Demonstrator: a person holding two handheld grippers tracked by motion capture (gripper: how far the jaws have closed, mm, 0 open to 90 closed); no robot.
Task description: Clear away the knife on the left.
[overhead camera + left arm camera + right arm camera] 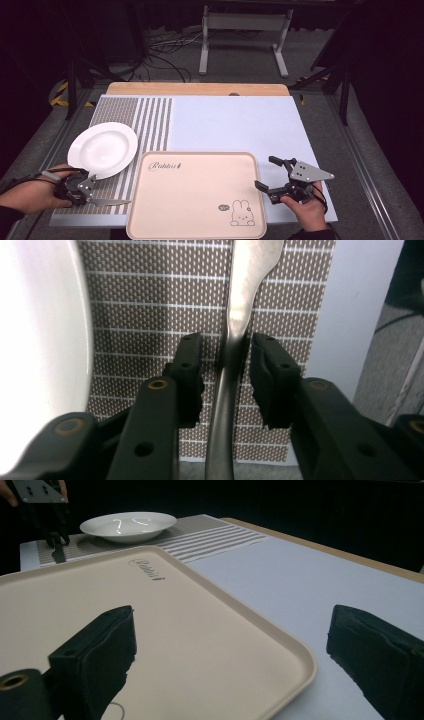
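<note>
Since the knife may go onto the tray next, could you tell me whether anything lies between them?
Nothing visible does. The knife, between the left gripper's jaws, lies on the striped mat with its tip close to the tray's left rim. The plate sits farther back.

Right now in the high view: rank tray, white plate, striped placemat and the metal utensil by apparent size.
1. Tray, largest.
2. Striped placemat, partly covered by tray and plate, so its rank against them is unsure.
3. White plate.
4. Metal utensil at the left gripper, smallest.
</note>
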